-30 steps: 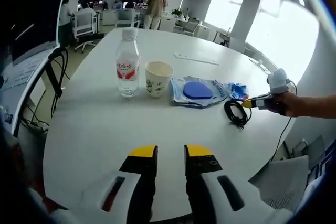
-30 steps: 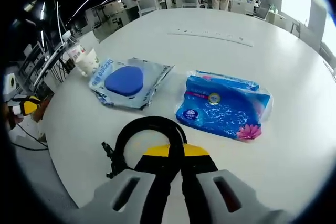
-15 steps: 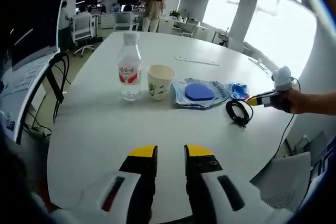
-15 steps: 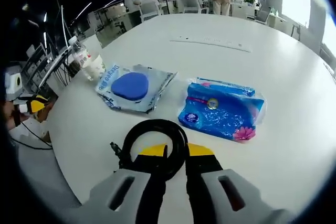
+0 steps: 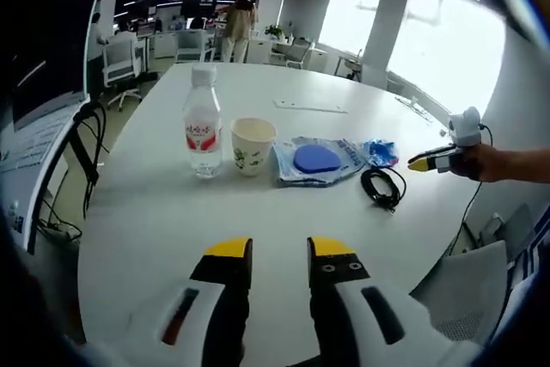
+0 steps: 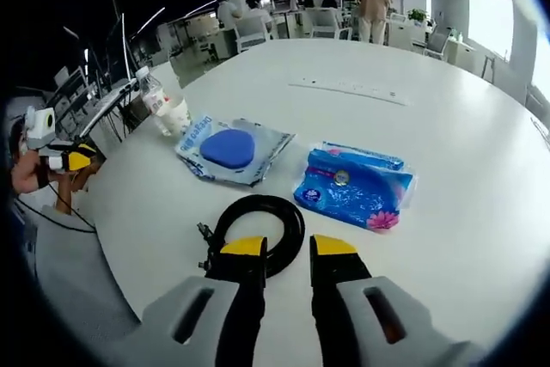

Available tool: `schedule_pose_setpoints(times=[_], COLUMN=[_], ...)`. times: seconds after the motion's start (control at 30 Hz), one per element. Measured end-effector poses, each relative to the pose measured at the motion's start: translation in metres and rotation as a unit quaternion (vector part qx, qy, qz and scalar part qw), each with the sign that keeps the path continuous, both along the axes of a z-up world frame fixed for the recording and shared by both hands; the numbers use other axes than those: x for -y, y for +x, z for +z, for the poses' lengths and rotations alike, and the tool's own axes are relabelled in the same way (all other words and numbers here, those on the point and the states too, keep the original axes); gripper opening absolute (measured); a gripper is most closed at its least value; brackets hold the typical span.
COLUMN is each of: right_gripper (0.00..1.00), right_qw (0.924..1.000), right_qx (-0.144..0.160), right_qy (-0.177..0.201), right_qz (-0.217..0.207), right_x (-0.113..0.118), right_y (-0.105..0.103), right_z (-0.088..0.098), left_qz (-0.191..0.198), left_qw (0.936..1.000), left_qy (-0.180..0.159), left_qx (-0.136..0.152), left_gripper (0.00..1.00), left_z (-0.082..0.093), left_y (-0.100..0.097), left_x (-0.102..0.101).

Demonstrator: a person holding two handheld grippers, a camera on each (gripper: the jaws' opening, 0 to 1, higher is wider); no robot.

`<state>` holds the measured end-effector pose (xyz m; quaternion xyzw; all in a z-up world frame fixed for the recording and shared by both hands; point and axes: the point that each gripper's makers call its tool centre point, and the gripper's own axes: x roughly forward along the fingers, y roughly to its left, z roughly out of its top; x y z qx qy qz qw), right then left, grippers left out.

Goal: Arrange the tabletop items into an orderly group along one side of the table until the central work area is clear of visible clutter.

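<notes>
On the round white table [image 5: 146, 221] stand a clear water bottle [image 5: 204, 131] and a paper cup [image 5: 253, 145] side by side. Right of them lie a packet with a blue pad [image 5: 316, 159], a blue tissue pack [image 5: 378, 152] and a black coiled cable [image 5: 382, 186]. My left gripper [image 5: 279, 251] hovers open over the near edge, well short of them, with nothing between its jaws. My right gripper [image 6: 288, 247] is open just behind the cable coil [image 6: 258, 203], which rests on the table. Beyond it are the tissue pack [image 6: 352, 191], the pad packet [image 6: 230, 150], the cup [image 6: 179, 115] and the bottle [image 6: 153, 92].
A thin white strip [image 6: 352, 88] lies across the far part of the table [image 6: 447, 126]. A hand holds the other gripper at the table's edge [image 5: 438, 159], [image 6: 73, 159]. Office chairs, desks and people stand beyond the table. Cables hang off the table's left side [image 5: 86, 139].
My right gripper has gone from shut on the cable to open and drawn back a little, leaving the coil on the table. The left gripper view has pulled back slightly.
</notes>
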<state>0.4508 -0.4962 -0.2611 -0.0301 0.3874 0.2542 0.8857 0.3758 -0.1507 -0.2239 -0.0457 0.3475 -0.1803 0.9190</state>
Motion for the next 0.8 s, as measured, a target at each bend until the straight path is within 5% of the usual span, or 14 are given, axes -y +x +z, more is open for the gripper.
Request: schedule_pose_setpoints(times=[0.8], right_gripper=[0.34], right_qw=[0.9957], right_qx=[0.002], right_qy=[-0.029], right_qz=[0.088], right_x=[-0.009], right_y=[-0.049], right_z=[-0.003], left_qz=[-0.063], left_qw=[0.9978], left_qy=[0.003], left_qx=[-0.018], left_gripper=[0.33], left_z=[-0.019], left_y=[-0.010], left_x=[0.015])
